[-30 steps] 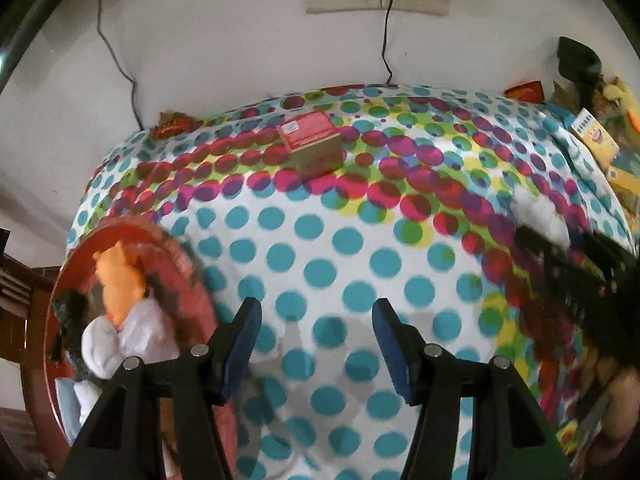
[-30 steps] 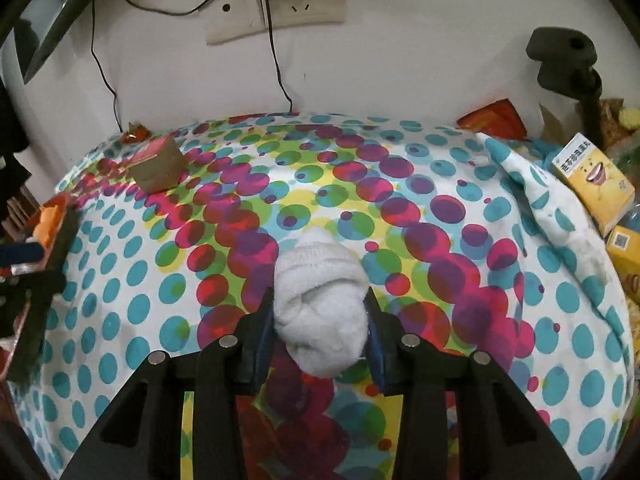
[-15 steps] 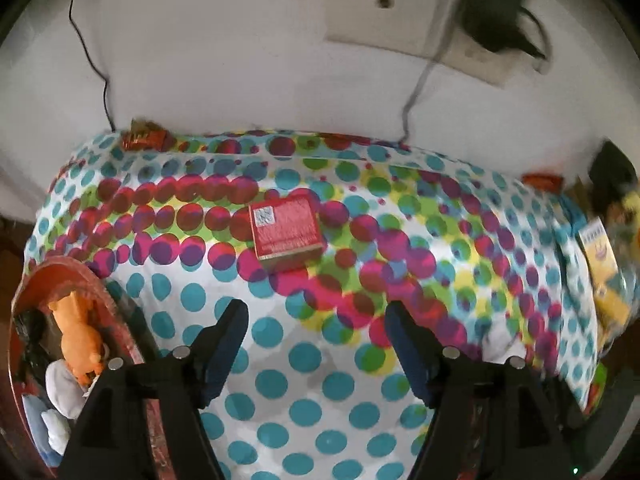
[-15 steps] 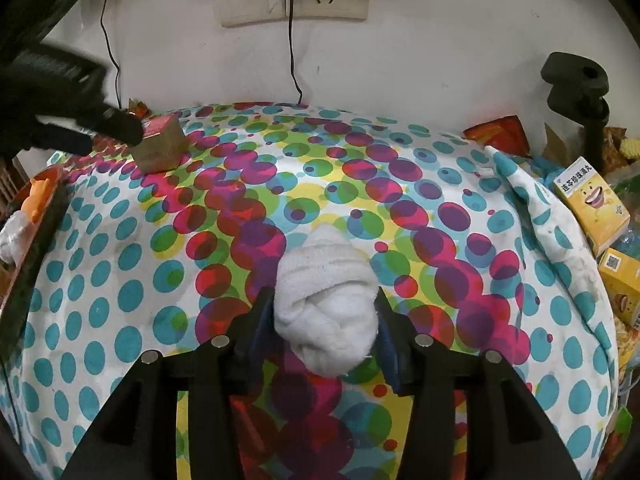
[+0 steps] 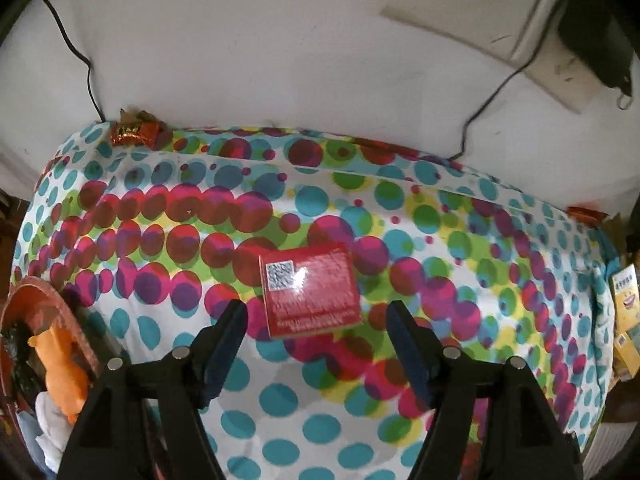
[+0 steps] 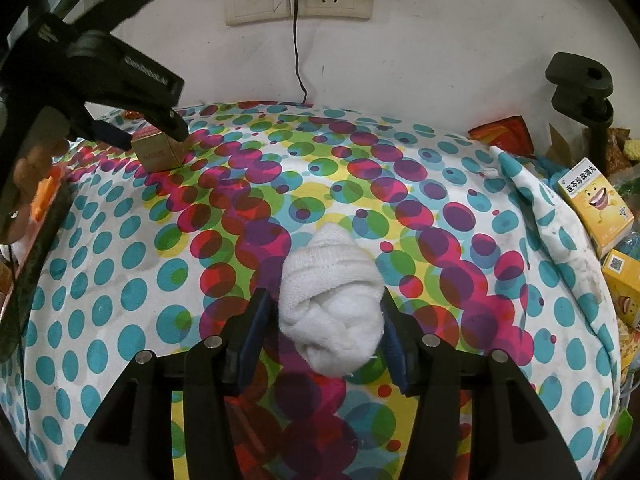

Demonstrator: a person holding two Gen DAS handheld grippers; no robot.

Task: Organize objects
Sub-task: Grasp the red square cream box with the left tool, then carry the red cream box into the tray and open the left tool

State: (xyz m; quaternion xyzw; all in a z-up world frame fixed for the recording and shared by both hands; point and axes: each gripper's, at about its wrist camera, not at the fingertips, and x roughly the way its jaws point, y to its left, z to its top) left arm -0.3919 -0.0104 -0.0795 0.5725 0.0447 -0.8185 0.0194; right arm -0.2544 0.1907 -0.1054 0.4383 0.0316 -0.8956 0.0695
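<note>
A small box with a red top (image 5: 311, 290) stands on the dotted tablecloth (image 5: 168, 184). My left gripper (image 5: 316, 320) is open and hovers just above and in front of the box, its fingers on either side. In the right wrist view the same box (image 6: 158, 154) shows its brown side under the left gripper (image 6: 148, 130). My right gripper (image 6: 325, 314) is shut on a rolled white sock (image 6: 330, 302), held low over the cloth.
A red basket (image 5: 38, 292) with an orange toy (image 5: 60, 364) and other socks sits at the table's left edge. Yellow cartons (image 6: 596, 200) and snack packets (image 6: 502, 134) crowd the right side. A red candy wrapper (image 5: 134, 132) lies by the wall.
My left gripper moved away from the basket, forward over the table, and now hovers at the red-topped box. The right gripper still holds the sock, nearly unmoved.
</note>
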